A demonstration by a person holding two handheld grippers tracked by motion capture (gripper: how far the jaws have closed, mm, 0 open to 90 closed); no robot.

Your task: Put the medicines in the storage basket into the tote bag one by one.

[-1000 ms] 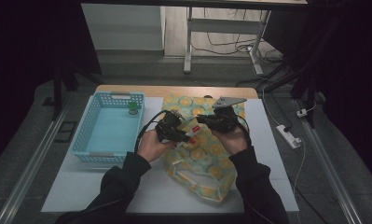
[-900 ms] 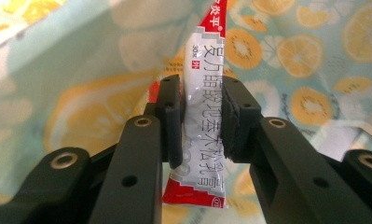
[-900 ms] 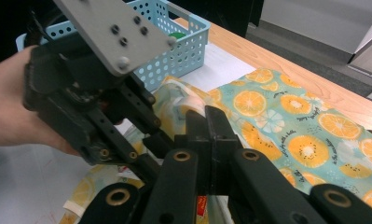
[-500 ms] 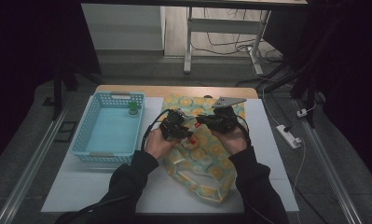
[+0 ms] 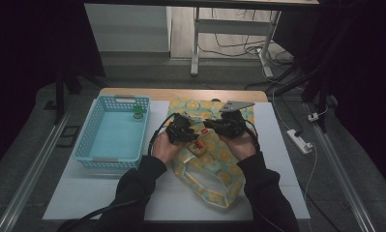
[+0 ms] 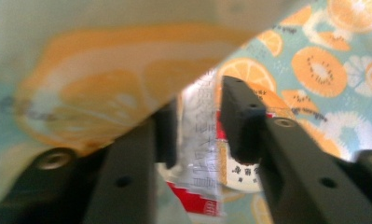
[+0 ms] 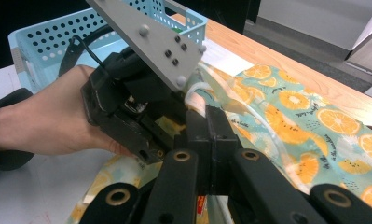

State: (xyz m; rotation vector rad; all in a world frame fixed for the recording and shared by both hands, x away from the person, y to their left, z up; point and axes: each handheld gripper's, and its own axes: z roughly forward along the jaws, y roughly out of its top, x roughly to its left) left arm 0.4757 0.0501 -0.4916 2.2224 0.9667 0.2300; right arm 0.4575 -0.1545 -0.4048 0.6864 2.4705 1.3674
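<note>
Left claw (image 5: 196,137) is sitting at the mouth of the orange-slice-print soft plastic tote bag (image 5: 215,159), and its jaws have just been opening: a crinkly red-and-white printed foil sachet (image 6: 203,154) is standing between the pads, apparently touching the left pad with a gap showing at the right one, so it is looking loose, not pinched. Right claw (image 7: 210,140) is staying pressed together on the bag's rim (image 7: 230,119), apparently pinching the fabric edge to keep the mouth lifted.

Bag is lying on the white worktop (image 5: 108,193), just beside the light blue perforated plastic basket (image 5: 91,145); a small green-capped item (image 5: 139,112) is sitting in the basket's far corner.

Handling call: the sachet is looking light, thin and floppy, with slick film, so it is likely sliding out of a loose grip. Best hold is probably across the flat sealed edge, not the puffy middle. Bag material is soft and limp, collapsing wherever unsupported; gripping at the hem or handle strap (image 7: 249,135) is looking safest.
</note>
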